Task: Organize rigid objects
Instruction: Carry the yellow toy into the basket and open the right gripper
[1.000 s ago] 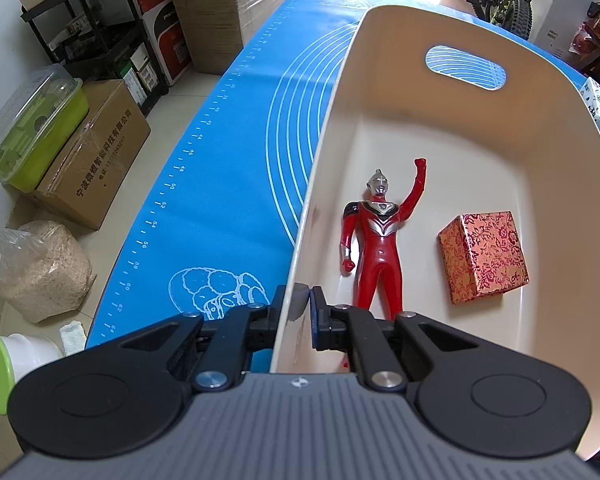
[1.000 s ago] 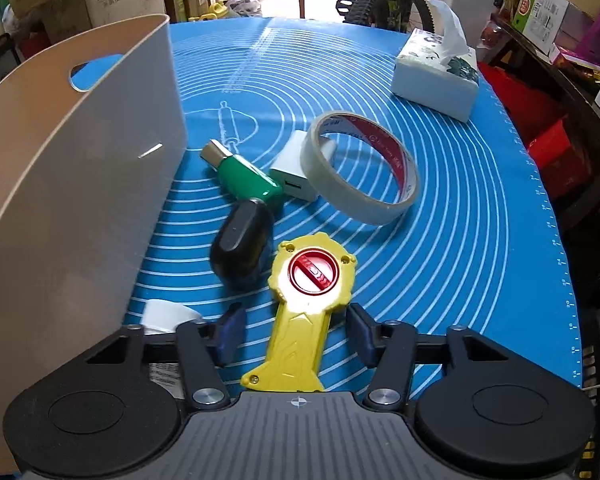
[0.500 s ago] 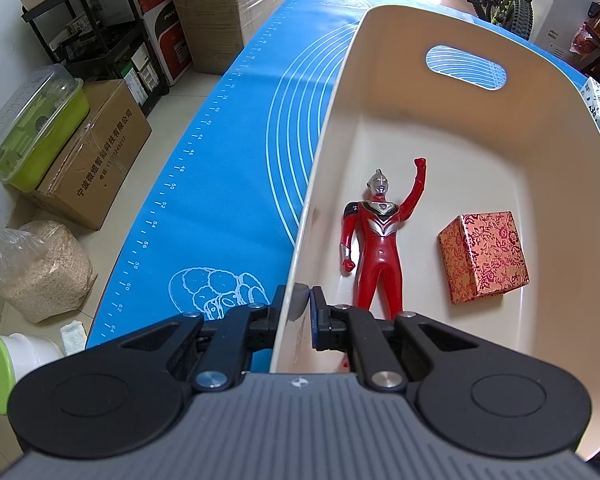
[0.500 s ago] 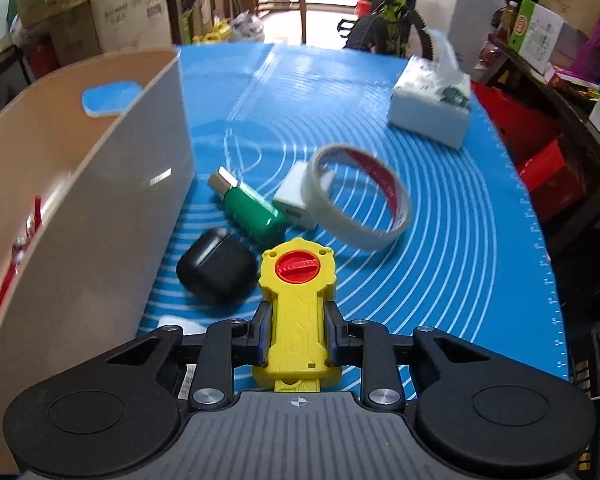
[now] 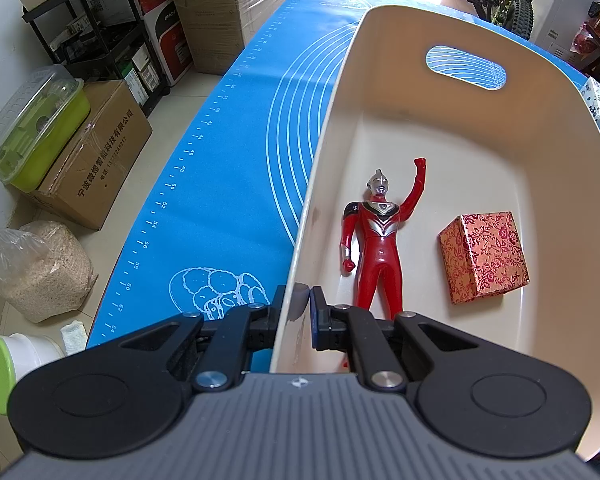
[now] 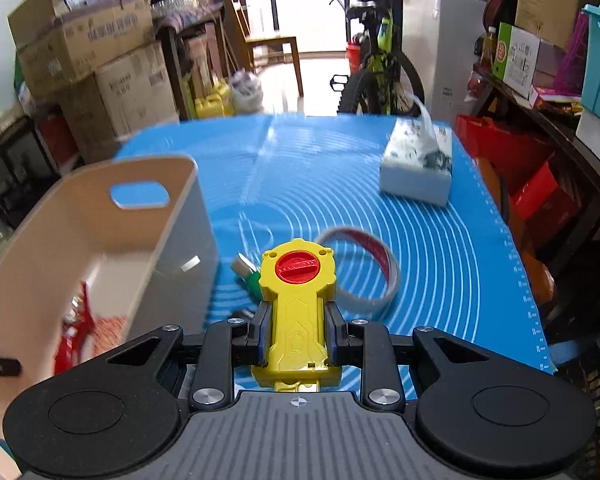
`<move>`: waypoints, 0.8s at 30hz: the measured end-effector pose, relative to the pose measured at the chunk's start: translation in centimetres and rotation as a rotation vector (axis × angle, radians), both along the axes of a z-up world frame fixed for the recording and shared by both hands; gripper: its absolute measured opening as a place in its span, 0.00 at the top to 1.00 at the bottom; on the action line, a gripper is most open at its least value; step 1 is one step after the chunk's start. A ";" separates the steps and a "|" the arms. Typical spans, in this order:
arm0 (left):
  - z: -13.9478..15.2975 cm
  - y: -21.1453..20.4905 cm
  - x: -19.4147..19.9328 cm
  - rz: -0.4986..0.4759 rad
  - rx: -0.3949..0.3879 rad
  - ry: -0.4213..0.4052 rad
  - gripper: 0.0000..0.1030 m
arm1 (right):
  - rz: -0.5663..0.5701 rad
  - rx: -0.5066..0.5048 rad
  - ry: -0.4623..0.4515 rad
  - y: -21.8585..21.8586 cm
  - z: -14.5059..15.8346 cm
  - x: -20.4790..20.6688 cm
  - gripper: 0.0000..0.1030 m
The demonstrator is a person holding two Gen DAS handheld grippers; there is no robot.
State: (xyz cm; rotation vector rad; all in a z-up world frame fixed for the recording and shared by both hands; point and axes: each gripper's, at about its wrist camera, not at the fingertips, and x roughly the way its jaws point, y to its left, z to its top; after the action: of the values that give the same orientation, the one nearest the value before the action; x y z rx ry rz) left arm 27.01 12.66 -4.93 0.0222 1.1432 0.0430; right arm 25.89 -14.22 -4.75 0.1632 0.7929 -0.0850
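Both R gripper [image 6: 298, 334] jaws clamp yellow toy [image 6: 297, 304].

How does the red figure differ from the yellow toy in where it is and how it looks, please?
The red figure lies on its back inside the bin, touched by no gripper; the yellow toy is clamped in the right gripper above the mat. The figure is a human shape with one arm raised; the toy is a flat handle with a round head and a red disc. Both look like hard glossy plastic.
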 end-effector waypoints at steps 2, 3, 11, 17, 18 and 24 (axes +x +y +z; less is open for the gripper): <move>0.0 0.0 0.0 -0.001 0.003 0.000 0.88 | 0.004 0.008 -0.041 0.2 1.0 -0.3 0.66; 0.1 0.0 0.0 -0.002 0.004 -0.001 0.88 | 0.007 0.009 -0.063 0.5 1.5 -0.4 0.66; 0.1 0.1 -0.1 -0.003 0.007 0.000 0.88 | 0.074 0.021 -0.207 3.4 4.6 -1.2 0.66; 0.0 0.0 -0.1 -0.006 0.016 -0.001 0.88 | 0.120 0.064 -0.244 5.5 5.6 -0.6 0.66; 0.0 -0.1 -0.1 -0.006 0.016 -0.001 0.88 | 0.130 0.068 -0.250 5.9 5.7 -0.4 0.66; 0.0 -0.2 -0.1 -0.009 0.024 -0.003 0.87 | 0.198 0.062 -0.239 9.1 5.3 0.3 0.66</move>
State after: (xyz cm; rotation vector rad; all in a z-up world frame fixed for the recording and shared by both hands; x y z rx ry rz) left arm 26.91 12.44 -4.91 0.0485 1.1399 0.0490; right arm 26.21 -5.13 0.57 0.1498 0.5696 0.1440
